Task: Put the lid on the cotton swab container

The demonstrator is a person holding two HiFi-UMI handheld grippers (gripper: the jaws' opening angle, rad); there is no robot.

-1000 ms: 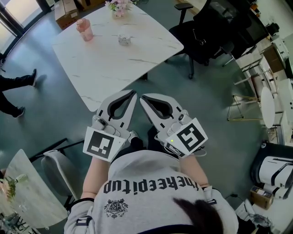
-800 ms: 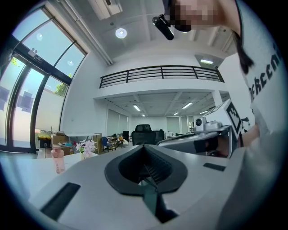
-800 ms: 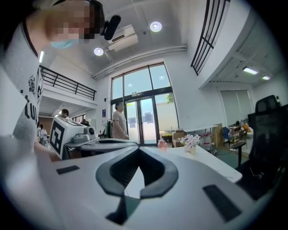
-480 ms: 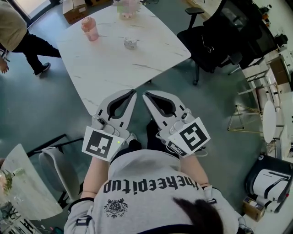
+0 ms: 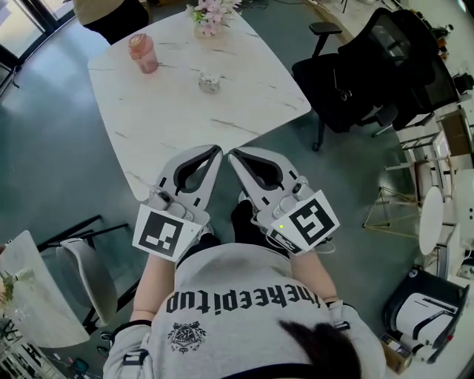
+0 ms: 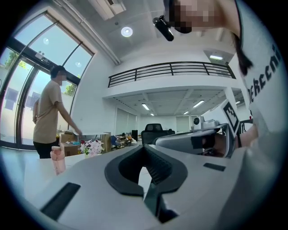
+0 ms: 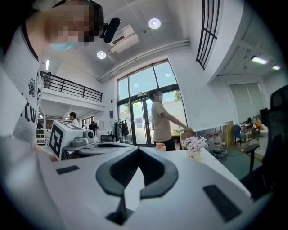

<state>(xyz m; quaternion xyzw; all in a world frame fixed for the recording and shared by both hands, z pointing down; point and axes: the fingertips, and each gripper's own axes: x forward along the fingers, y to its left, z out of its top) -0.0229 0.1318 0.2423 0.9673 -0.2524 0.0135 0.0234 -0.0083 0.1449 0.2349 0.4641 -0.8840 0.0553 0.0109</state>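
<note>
Head view, looking steeply down. The left gripper (image 5: 213, 152) and right gripper (image 5: 235, 157) are held side by side and level in front of the person's grey sweatshirt (image 5: 237, 303), their tips over the near edge of the white marble desk (image 5: 178, 118). In each gripper view the jaws are together with nothing between them: left gripper (image 6: 145, 146), right gripper (image 7: 137, 148).

The cotton swab container (image 5: 209, 81) stands on the desk well ahead of both grippers, apart from them. Its lid cannot be made out separately at this size. A pink bottle (image 5: 142, 52) stands farther back to the left, and a pot of pink flowers (image 5: 211, 15) stands at the far edge. A second person (image 6: 47, 117) stands at the far side of the desk. A black office chair (image 5: 355, 81) stands to the right of the desk.
</note>
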